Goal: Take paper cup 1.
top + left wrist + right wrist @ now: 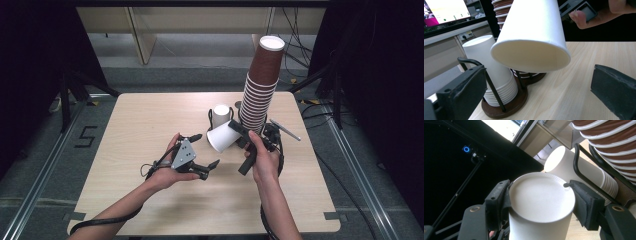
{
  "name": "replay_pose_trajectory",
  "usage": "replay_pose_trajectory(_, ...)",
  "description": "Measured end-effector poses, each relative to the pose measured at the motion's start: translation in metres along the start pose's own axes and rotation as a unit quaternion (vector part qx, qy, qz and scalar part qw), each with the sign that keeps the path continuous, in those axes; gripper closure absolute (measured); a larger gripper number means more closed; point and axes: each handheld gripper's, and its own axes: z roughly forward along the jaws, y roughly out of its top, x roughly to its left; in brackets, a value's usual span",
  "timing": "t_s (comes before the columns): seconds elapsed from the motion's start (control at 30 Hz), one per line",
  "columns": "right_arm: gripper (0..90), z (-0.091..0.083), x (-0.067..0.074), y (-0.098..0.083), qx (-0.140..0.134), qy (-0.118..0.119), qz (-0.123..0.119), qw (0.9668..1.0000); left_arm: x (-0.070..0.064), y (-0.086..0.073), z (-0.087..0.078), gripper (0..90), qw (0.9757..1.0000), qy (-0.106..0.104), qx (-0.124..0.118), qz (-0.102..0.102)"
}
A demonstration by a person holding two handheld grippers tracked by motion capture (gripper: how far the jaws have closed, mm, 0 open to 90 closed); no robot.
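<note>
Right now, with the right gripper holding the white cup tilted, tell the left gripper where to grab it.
Grip the white cup near its open rim, jaws across the side wall. Its mouth points toward the left gripper, whose jaws are open, while the right gripper clamps the closed bottom end. Probably squeeze lightly, since the thin paper rim could dent.

floor: grey (45, 165) | table: light wood (140, 120) | surround: black curtains (30, 50)
</note>
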Motion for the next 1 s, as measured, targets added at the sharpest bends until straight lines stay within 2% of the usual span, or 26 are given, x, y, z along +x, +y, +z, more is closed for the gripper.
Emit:
replay_pose_trajectory(0.13, 36.4, -0.001, -0.001, 0.000, -0.002, -0.006, -0.001, 1.0000, -0.001, 0.002, 0.003, 0.0, 1.0000, -0.003, 0.001, 0.002)
replay_pose_trajectory(0.2, 36.4, -0.001, -0.001, 0.000, -0.002, 0.000, -0.001, 1.0000, 0.000, 0.003, 0.005, 0.0, 1.0000, -0.002, -0.001, 0.001)
replay_pose_trajectory(0.23, 36.4, -0.002, -0.001, 0.000, -0.001, -0.012, -0.002, 0.9999, 0.000, 0.003, 0.006, 0.0, 1.0000, -0.001, -0.001, 0.002)
replay_pose_trajectory(0.27, 36.4, -0.001, -0.002, -0.001, -0.001, -0.001, -0.002, 1.0000, 0.001, 0.004, 0.007, 0.0, 1.0000, -0.001, 0.000, 0.003)
replay_pose_trajectory(0.3, 36.4, -0.001, -0.002, -0.001, 0.001, -0.003, 0.001, 1.0000, 0.001, 0.004, 0.007, 0.0, 1.0000, 0.000, 0.000, 0.003)
replay_pose_trajectory(0.33, 36.4, -0.002, 0.001, -0.001, 0.007, -0.010, 0.016, 0.9998, 0.001, 0.004, 0.008, 0.0, 1.0000, -0.001, -0.001, 0.004)
replay_pose_trajectory(0.37, 36.4, -0.001, -0.001, -0.002, 0.005, -0.001, 0.010, 0.9999, 0.001, 0.004, 0.009, 0.0, 1.0000, -0.001, 0.000, 0.005)
replay_pose_trajectory(0.6, 36.4, -0.001, -0.005, -0.003, 0.001, 0.000, 0.002, 1.0000, 0.003, 0.005, 0.011, 0.0, 1.0000, -0.004, 0.002, 0.006)
replay_pose_trajectory(0.67, 36.4, -0.002, -0.005, -0.003, 0.006, -0.016, 0.003, 0.9999, 0.003, 0.005, 0.012, 0.0, 1.0000, -0.003, 0.001, 0.007)
replay_pose_trajectory(0.7, 36.4, -0.002, -0.004, -0.003, 0.010, -0.008, 0.013, 0.9998, 0.003, 0.005, 0.012, 0.0, 1.0000, -0.003, 0.002, 0.008)
replay_pose_trajectory(0.77, 36.4, -0.002, -0.005, -0.004, 0.008, -0.005, 0.010, 0.9999, 0.003, 0.005, 0.013, 0.0, 0.9999, -0.004, 0.002, 0.010)
replay_pose_trajectory(0.8, 36.4, -0.002, -0.006, -0.004, 0.008, -0.017, 0.001, 0.9998, 0.003, 0.005, 0.013, 0.0, 0.9999, -0.005, 0.002, 0.009)
replay_pose_trajectory(0.83, 36.4, -0.001, -0.006, -0.004, 0.007, 0.002, 0.006, 1.0000, 0.003, 0.005, 0.014, 0.0, 0.9999, -0.005, 0.002, 0.009)
replay_pose_trajectory(0.87, 36.4, -0.001, -0.006, -0.004, 0.009, -0.017, 0.005, 0.9998, 0.003, 0.005, 0.014, 0.0, 0.9999, -0.005, 0.002, 0.010)
replay_pose_trajectory(0.9, 36.5, -0.001, -0.006, -0.004, 0.010, -0.018, 0.005, 0.9998, 0.004, 0.005, 0.014, 0.0, 0.9999, -0.006, 0.002, 0.011)
replay_pose_trajectory(0.93, 36.4, -0.001, -0.006, -0.004, 0.010, -0.016, 0.005, 0.9998, 0.004, 0.005, 0.014, 0.0, 0.9999, -0.006, 0.002, 0.012)
replay_pose_trajectory(0.97, 36.5, -0.001, -0.005, -0.005, 0.009, -0.008, 0.018, 0.9998, 0.004, 0.005, 0.014, 0.0, 0.9999, -0.005, 0.002, 0.013)
replay_pose_trajectory(1.0, 36.5, 0.000, -0.005, -0.005, 0.009, 0.001, 0.017, 0.9998, 0.004, 0.005, 0.014, 0.0, 0.9999, -0.005, 0.002, 0.014)
